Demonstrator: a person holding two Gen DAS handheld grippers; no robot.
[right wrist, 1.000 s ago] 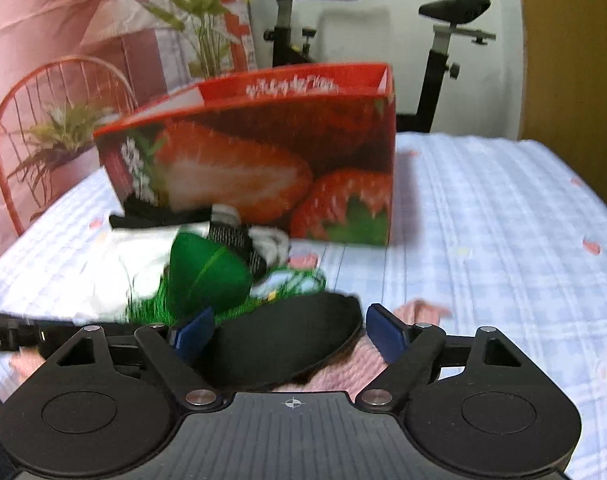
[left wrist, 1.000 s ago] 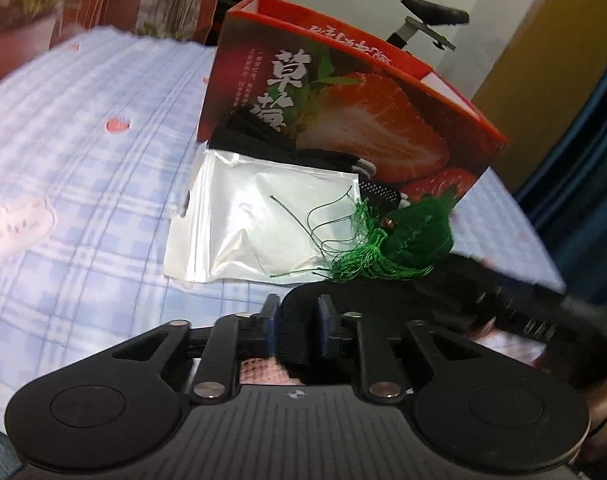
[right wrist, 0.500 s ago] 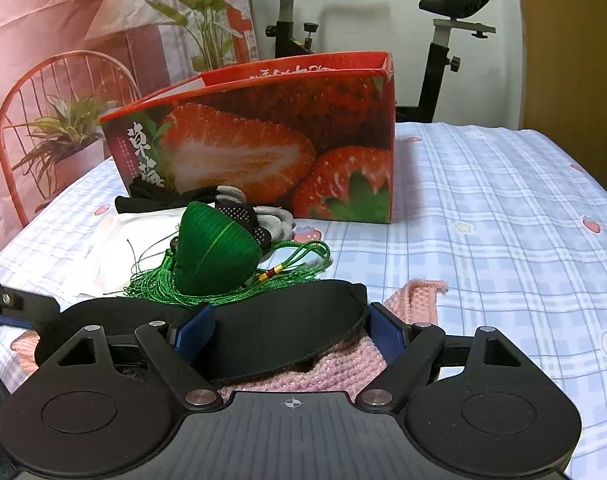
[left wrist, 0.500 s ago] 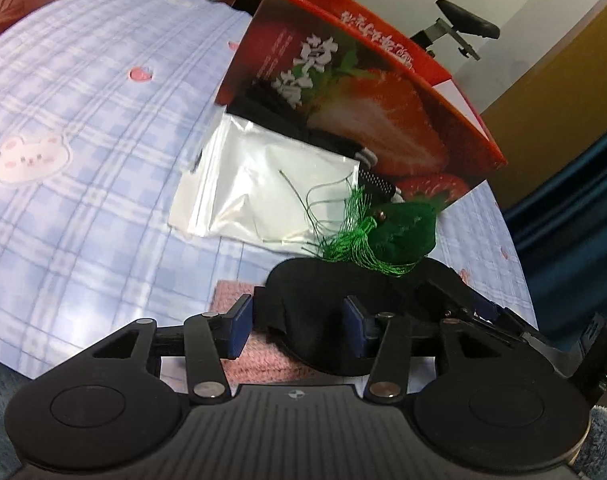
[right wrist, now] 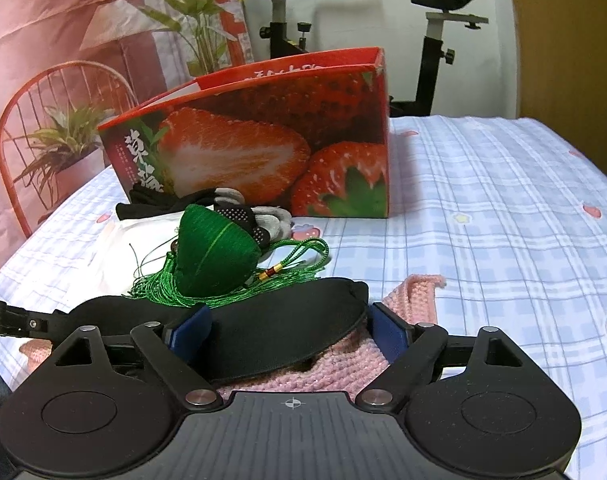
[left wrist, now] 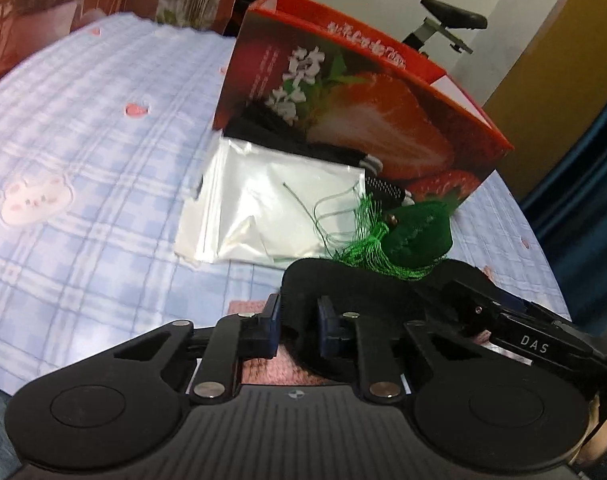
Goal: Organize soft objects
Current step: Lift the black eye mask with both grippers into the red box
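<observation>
A black eye mask (right wrist: 279, 336) lies on a pink knitted cloth (right wrist: 415, 292) on the bed. My left gripper (left wrist: 298, 326) is shut on the mask's left end (left wrist: 303, 300). My right gripper (right wrist: 289, 328) is open, its fingers on either side of the mask's right half. A green tasselled sachet (right wrist: 211, 256) rests at the mask's far edge; it also shows in the left wrist view (left wrist: 417, 236). A white pouch (left wrist: 263, 204) and black-and-grey socks (right wrist: 239, 212) lie in front of the red strawberry box (right wrist: 271, 148), which stands open-topped.
The bed has a blue checked sheet (right wrist: 483, 220). A red wire chair with a potted plant (right wrist: 59, 144) stands at the left. An exercise bike (right wrist: 431, 40) stands behind the box. The right gripper's body (left wrist: 519, 332) crosses the left wrist view.
My left gripper opened half a second ago and has closed again on the mask's left end. The right gripper stays open around the mask and has barely moved.
</observation>
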